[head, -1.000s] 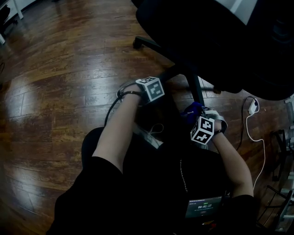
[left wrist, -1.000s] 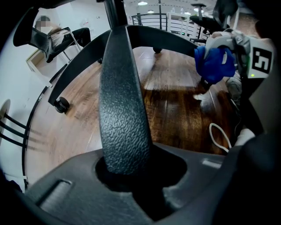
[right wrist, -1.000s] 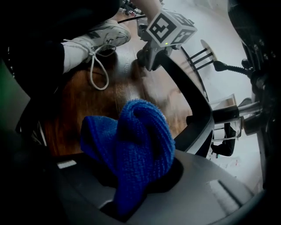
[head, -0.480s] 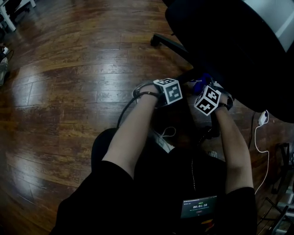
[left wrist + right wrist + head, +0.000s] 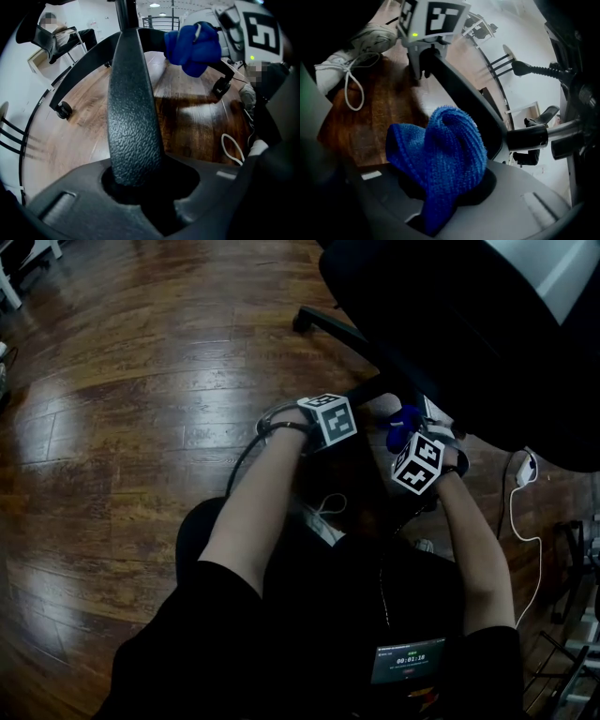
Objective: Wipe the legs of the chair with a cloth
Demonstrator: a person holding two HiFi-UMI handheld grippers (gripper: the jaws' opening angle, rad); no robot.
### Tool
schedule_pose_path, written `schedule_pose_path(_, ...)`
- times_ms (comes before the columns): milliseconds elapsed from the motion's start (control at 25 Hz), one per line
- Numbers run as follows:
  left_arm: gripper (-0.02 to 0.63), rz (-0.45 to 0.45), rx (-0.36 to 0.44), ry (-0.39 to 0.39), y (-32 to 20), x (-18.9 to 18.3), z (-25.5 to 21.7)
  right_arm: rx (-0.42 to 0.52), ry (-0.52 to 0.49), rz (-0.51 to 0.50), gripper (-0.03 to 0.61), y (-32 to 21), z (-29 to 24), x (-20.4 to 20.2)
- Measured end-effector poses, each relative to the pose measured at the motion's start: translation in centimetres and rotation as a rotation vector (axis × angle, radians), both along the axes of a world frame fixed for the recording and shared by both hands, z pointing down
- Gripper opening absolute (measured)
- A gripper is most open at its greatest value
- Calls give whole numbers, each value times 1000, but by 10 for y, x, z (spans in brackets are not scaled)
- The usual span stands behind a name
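Now left gripper (image 5: pixel 135 180) pinches the bumpy black chair leg (image 5: pixel 133 103); right gripper (image 5: pixel 440 199), squeezing the fluffy blue cloth (image 5: pixel 443 147), should rub it firmly.

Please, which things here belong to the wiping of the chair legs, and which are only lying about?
For the job:
- chair leg, clasped by the left gripper
- blue cloth, held in the right gripper

Only lying about:
- white cable with plug on the wooden floor
- white shoe
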State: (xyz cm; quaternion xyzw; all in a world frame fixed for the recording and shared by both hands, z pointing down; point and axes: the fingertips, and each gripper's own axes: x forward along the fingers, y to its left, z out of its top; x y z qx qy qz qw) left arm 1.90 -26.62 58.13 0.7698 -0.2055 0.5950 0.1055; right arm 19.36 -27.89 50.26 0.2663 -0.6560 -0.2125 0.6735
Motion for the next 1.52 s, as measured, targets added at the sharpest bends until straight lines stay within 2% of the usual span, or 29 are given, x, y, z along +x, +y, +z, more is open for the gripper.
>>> schedule_pose_path(280,80,-1,13,-14,-1,-1,4,-106,-7,-40,84,95,27,34)
schedule_pose_path(480,80,1,24,-14,-3,0,5,-124,-2,-46,84,117,34,44)
schedule_pose_path(720,80,6,11,-12,-1,2,5,-107,9,-33,84,99,29,38)
schedule_pose_path(1080,80,2,5,-16,-1,2,3,31,5,18,84,-25,-1,-3)
schedule_pose_path(1200,80,6,5,-9,-1,4,2,73,9,28,84,-52,-10,-13)
schedule_pose_path(1360,80,7,2,-5,-1,2,2,65,-5,37,84,-55,-12,-17)
schedule_pose_path(1520,80,10,9,-5,-1,4,2,19,2,24,84,-19,-5,-4)
